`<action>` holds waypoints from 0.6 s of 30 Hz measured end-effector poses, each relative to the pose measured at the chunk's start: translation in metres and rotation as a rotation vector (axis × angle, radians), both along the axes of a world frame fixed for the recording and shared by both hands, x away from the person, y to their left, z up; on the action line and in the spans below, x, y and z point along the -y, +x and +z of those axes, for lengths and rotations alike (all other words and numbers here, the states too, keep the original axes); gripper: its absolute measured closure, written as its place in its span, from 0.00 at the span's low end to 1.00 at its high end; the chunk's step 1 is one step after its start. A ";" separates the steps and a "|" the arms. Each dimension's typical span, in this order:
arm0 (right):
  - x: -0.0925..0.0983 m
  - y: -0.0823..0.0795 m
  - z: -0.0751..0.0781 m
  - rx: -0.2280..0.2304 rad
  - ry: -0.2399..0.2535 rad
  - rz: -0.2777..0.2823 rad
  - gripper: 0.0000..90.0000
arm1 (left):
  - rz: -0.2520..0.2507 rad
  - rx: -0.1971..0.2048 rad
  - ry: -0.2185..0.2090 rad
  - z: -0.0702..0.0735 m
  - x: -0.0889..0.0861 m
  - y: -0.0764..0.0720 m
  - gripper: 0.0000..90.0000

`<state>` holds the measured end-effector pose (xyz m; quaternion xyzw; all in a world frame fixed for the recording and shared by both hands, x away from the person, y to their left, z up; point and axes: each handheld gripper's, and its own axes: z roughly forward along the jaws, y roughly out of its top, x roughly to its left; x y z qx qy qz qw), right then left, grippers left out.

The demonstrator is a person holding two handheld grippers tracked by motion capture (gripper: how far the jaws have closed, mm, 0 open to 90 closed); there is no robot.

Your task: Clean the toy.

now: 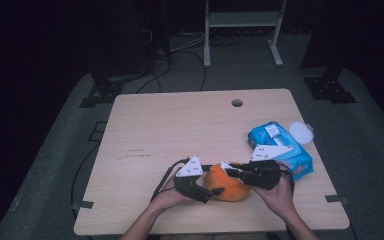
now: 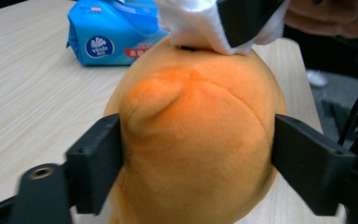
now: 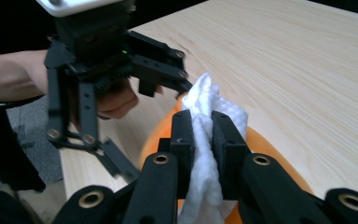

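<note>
An orange plush toy (image 1: 227, 186) (image 2: 196, 140) lies near the table's front edge. My left gripper (image 1: 212, 192) (image 2: 196, 158) straddles it, jaws set wide with both pads against the toy's sides. A white wipe (image 3: 205, 98) (image 2: 191, 23) is pinched in my right gripper (image 3: 205, 126) (image 1: 230, 172), which is shut on it. The wipe rests on the top of the plush toy (image 3: 270, 154). A hand holds each gripper from below.
A blue pack of wipes (image 1: 280, 145) (image 2: 107, 35) lies just behind the right gripper, with a round white lid (image 1: 301, 132) beside it near the table's right edge. A cable hole (image 1: 237, 103) sits at the far side. Bare wood stretches left and behind.
</note>
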<state>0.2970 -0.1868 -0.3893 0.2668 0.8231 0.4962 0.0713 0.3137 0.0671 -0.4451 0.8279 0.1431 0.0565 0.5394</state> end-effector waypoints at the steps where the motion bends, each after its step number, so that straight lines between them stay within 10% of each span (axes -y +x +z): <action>1: 0.004 0.002 -0.002 0.001 -0.005 -0.011 0.89 | 0.012 -0.003 0.003 -0.001 0.000 0.002 0.13; 18: 0.022 0.009 -0.006 -0.068 0.028 0.000 0.88 | 0.017 -0.005 -0.032 -0.022 0.016 -0.001 0.07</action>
